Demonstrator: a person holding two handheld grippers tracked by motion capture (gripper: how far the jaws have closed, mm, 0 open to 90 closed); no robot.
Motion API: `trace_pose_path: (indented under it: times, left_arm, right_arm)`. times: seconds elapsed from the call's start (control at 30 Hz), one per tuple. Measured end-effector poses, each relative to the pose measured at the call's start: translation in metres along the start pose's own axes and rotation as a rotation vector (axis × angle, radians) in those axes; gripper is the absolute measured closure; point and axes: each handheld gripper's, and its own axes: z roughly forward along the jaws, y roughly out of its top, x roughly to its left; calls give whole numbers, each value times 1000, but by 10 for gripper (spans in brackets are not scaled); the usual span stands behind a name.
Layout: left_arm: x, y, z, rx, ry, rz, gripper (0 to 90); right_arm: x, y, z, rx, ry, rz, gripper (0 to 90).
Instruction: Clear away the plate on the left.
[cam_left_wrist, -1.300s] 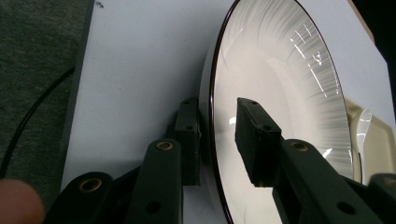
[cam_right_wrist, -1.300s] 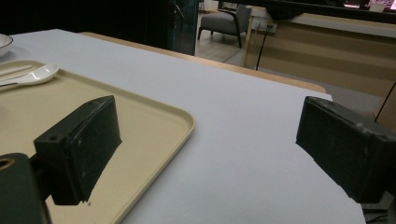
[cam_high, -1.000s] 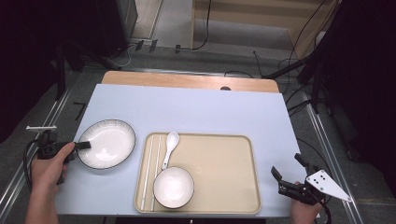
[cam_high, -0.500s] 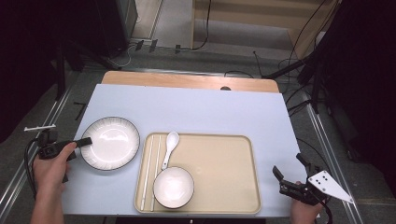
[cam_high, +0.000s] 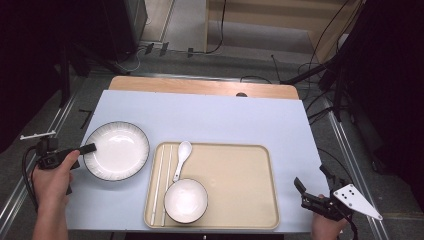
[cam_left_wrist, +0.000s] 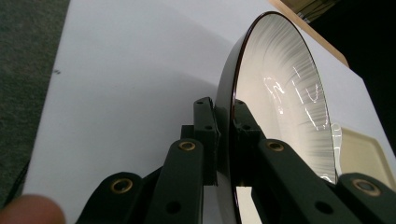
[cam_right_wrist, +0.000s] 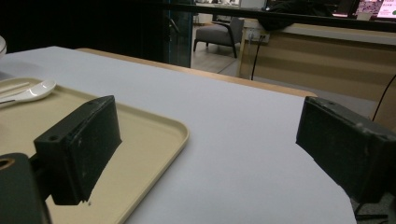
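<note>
The left gripper (cam_high: 89, 148) has just been closing, and its jaws now pinch the dark rim of the white ribbed plate (cam_high: 116, 150) at the left of the high view, beside the beige tray (cam_high: 240, 185). The step looks like lifting the plate; next it needs a steady, level carry. The right gripper (cam_high: 312, 189) hangs wide open and empty, lower right. The glossy plate is round and shallow.
</note>
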Motion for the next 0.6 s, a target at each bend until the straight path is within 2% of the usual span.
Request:
trace_pose_path:
  times: [0.13, 0.27, 0.5, 0.6]
  left_arm:
    - [-10, 2, 5, 16, -49, 19, 849]
    - [-20, 5, 6, 25, -42, 54, 850]
    - [-34, 15, 2, 14, -38, 77, 850]
    - [-37, 19, -2, 3, -50, 82, 851]
  right_arm:
    - [1, 0, 0, -5, 2, 13, 65]
    - [2, 0, 1, -8, 9, 15, 65]
    - [0, 0, -1, -16, 9, 25, 65]
    - [-1, 0, -3, -23, 8, 26, 65]
